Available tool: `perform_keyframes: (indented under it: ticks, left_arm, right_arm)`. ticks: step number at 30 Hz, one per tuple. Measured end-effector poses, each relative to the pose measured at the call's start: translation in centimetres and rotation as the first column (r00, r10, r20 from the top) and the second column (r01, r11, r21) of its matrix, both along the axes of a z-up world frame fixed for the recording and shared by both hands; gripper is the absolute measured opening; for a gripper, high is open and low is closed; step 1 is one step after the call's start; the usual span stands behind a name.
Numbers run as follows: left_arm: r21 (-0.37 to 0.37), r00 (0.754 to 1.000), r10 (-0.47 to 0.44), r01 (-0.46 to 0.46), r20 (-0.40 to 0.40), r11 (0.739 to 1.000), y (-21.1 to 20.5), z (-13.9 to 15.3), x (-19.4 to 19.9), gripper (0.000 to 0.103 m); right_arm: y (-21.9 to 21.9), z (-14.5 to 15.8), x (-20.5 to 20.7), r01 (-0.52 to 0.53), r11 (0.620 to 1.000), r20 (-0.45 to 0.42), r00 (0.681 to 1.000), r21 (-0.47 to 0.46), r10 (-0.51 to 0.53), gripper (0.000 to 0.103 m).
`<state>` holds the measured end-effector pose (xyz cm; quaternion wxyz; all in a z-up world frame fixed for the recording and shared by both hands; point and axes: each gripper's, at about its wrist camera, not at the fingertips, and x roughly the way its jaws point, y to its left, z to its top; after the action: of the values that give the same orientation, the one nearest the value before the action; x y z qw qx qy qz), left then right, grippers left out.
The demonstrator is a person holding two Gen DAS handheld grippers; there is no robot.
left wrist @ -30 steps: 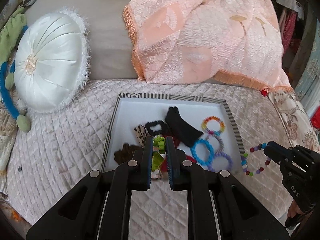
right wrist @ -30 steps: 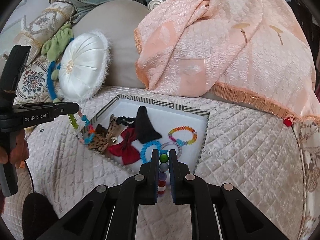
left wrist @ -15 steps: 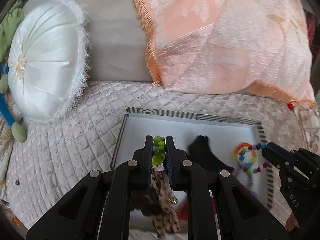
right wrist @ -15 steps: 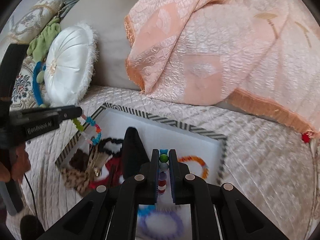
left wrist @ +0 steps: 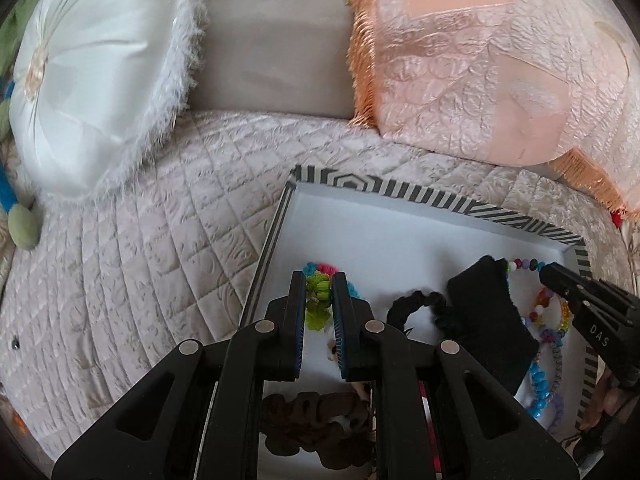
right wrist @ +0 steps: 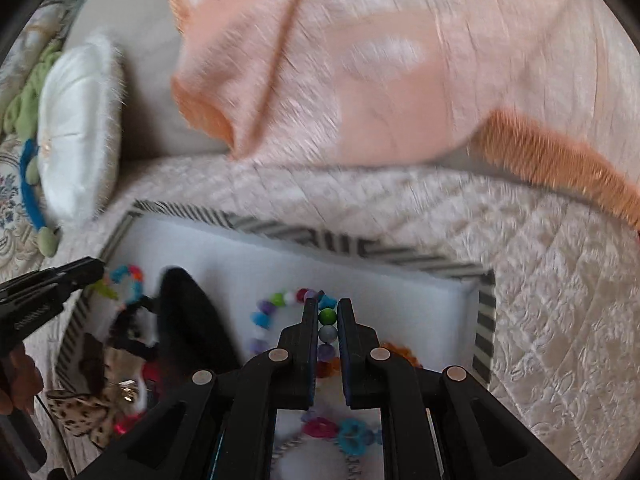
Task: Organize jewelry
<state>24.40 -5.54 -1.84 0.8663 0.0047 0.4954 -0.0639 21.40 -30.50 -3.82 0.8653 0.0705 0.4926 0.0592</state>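
Both grippers pinch beaded bracelets above a striped-rim tray (left wrist: 436, 196) on a quilted bed.

Left gripper (left wrist: 320, 292), fingers nearly closed, clamps a green-and-pink bracelet (left wrist: 318, 280) at the tray's 9 o'clock edge. Right gripper (right wrist: 327, 320), equally narrow, grips a multicoloured bead bracelet (right wrist: 276, 300) looping toward 10 o'clock.

Left wrist view: sits behind the left tool (left wrist: 319, 294), close over the near-left part of the striped-rim tray (left wrist: 404, 191), facing the cushions at the back. Right wrist view: behind the right tool (right wrist: 328, 318), close over the tray's (right wrist: 483, 312) right half, same heading, motion-blurred. Shared: tray, white round cushion (left wrist: 92, 76) (right wrist: 76, 128), peach blanket (left wrist: 488, 60) (right wrist: 360, 60); each view catches the opposite tool.
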Motion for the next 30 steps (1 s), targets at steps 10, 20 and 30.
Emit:
perform_keyframes:
  ticks: [10, 20, 30]
  left_arm:
    - [-0.022, 1.000, -0.001, 0.001, 0.012, 1.000, 0.4, 0.5, -1.3, 0.048]
    - [0.009, 0.998, 0.007, -0.008, 0.060, 1.000, 1.0, 1.9, -3.4, 0.049]
    - [0.021, 0.990, -0.011, 0.008, 0.142, 1.000, -0.1, 4.8, -7.6, 0.048]
  right_arm:
    - [0.3, 0.4, -1.7, -0.001, 1.000, 0.039, 0.999, 0.018, 0.000, 0.027]
    - [0.7, 1.6, -4.3, 0.017, 1.000, 0.054, 0.998, 0.005, -0.018, 0.039]
    - [1.3, 4.9, -8.9, 0.046, 0.998, 0.115, 0.992, -0.031, -0.042, 0.040]
